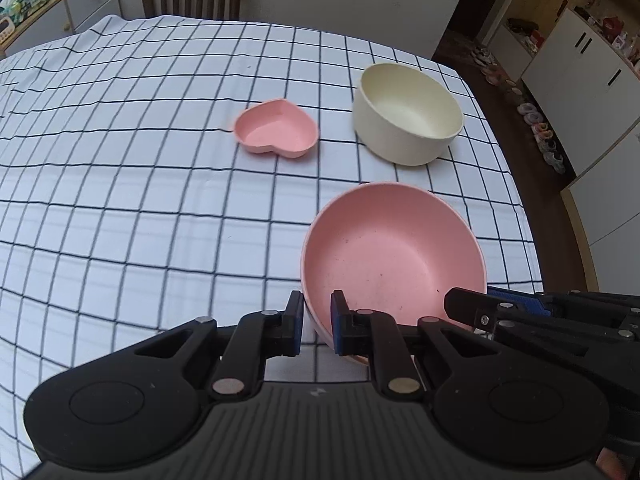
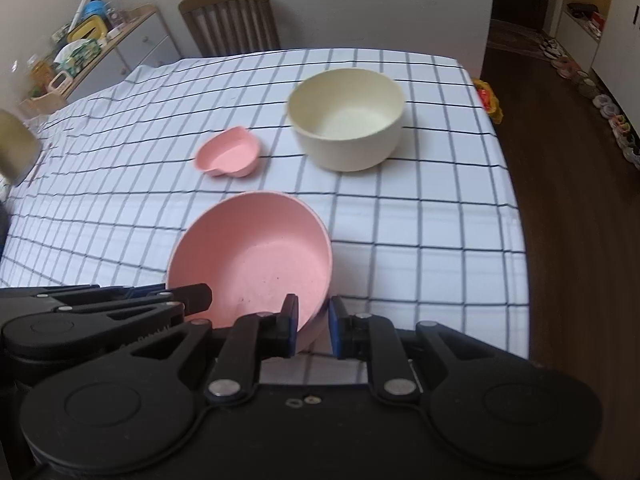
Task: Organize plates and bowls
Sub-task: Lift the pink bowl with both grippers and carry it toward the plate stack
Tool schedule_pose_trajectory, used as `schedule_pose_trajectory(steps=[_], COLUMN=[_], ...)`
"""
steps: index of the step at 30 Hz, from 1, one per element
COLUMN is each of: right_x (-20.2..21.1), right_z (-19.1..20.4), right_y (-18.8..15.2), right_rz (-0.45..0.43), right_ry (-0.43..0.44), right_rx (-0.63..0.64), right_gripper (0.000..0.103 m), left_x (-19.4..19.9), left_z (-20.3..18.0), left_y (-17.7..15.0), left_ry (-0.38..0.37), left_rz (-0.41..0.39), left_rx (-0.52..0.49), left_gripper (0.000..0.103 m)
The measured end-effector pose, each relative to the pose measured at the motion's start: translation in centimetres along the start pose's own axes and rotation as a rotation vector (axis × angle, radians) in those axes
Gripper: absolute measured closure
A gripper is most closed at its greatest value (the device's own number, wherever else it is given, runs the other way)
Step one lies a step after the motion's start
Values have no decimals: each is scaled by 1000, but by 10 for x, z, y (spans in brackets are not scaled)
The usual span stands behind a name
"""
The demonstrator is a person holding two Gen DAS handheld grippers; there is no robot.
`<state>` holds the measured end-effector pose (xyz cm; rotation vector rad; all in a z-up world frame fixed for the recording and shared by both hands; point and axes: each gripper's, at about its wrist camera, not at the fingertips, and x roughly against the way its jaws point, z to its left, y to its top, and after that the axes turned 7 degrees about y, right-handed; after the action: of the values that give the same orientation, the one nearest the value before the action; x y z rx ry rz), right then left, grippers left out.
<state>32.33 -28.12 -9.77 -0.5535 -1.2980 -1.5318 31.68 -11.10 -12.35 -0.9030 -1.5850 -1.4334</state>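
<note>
1. Both grippers hold the pink bowl (image 1: 394, 256) by its near rim: the left gripper (image 1: 316, 326) and the right gripper (image 2: 313, 326) have jaws almost closed on the wall.
2. The bowl seems just above the table (image 1: 120, 200), tilted, mouth up and toward the cameras; being round, it has no long axis.
3. Nothing is stacked yet: the cream bowl (image 1: 406, 114) and heart dish (image 1: 276, 128) stand apart beyond it.
</note>
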Motion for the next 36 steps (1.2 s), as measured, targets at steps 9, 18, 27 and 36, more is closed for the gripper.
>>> schedule_pose_trajectory(steps=[9, 18, 27, 36], right_x=[9, 13, 8, -4], right_z=[56, 116, 163, 193], right_y=[-20, -49, -77, -97], right_rz=[13, 55, 83, 119], right_ry=[42, 87, 108, 121], right_rx=[53, 104, 143, 163], right_gripper=[89, 88, 89, 89], left_x=[31, 59, 75, 77], left_z=[54, 107, 150, 177], left_y=[-25, -58, -91, -115], left_ry=[28, 65, 99, 125], left_rz=[41, 56, 72, 95], left_rx=[56, 81, 101, 109], left_gripper=[89, 89, 89, 89])
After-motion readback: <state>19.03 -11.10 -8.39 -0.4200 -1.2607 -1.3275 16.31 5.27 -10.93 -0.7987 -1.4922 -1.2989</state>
